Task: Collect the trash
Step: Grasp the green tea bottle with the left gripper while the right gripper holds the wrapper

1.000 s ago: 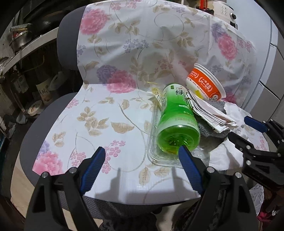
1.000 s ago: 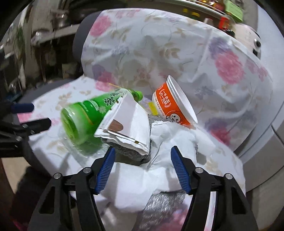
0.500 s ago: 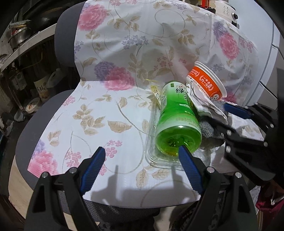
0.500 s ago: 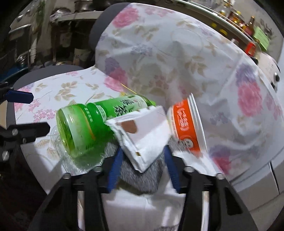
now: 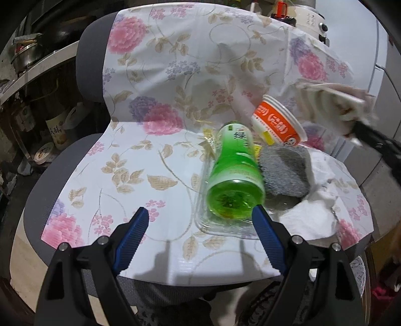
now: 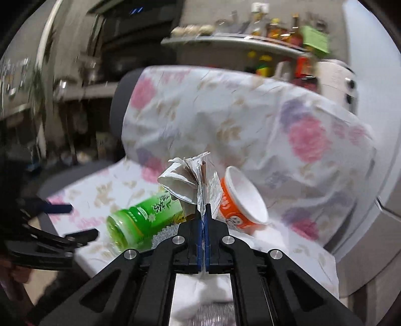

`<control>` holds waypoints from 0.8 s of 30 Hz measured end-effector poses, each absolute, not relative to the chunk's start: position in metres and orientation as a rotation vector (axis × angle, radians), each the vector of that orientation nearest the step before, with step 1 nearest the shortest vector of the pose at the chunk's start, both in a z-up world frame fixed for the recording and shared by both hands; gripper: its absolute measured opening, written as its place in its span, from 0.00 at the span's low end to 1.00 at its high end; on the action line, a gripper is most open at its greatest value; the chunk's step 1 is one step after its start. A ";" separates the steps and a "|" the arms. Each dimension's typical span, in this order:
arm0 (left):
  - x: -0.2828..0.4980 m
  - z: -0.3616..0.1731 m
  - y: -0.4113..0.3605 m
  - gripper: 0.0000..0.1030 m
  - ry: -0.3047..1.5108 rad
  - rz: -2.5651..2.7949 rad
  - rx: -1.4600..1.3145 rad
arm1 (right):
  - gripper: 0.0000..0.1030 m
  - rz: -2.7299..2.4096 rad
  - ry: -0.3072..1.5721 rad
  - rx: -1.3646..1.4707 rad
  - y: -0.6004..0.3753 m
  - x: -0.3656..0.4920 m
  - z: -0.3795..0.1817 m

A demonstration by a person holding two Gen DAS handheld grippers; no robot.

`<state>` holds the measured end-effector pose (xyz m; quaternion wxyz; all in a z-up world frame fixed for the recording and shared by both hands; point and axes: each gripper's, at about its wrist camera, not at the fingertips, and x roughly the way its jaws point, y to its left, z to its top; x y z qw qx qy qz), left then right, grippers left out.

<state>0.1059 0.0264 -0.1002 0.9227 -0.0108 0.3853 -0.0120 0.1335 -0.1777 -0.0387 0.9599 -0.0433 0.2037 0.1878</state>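
My right gripper (image 6: 203, 213) is shut on a crumpled white paper wrapper (image 6: 185, 178) and holds it in the air above the chair seat; it shows blurred in the left wrist view (image 5: 333, 100). A green bottle (image 5: 235, 173) lies on its side in a clear plastic tray (image 5: 220, 225). An orange paper cup (image 5: 278, 125) lies tipped behind it, and a grey cloth (image 5: 285, 170) and white tissue (image 5: 310, 220) lie to its right. My left gripper (image 5: 200, 220) is open and empty, just in front of the bottle's base.
The trash lies on a chair (image 5: 92, 57) covered by a flowered sheet (image 5: 155, 155). Shelves with pots and bottles (image 5: 30, 55) stand at the left. A white appliance (image 5: 310, 17) stands behind the chair back.
My right gripper closed on the paper wrapper and lifted it up and away from the pile, uncovering the grey cloth. My left gripper stayed open, almost still.
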 end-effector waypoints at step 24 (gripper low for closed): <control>0.229 -0.125 -0.029 0.86 0.945 -0.021 0.119 | 0.01 0.218 0.440 0.040 -0.244 0.096 -0.068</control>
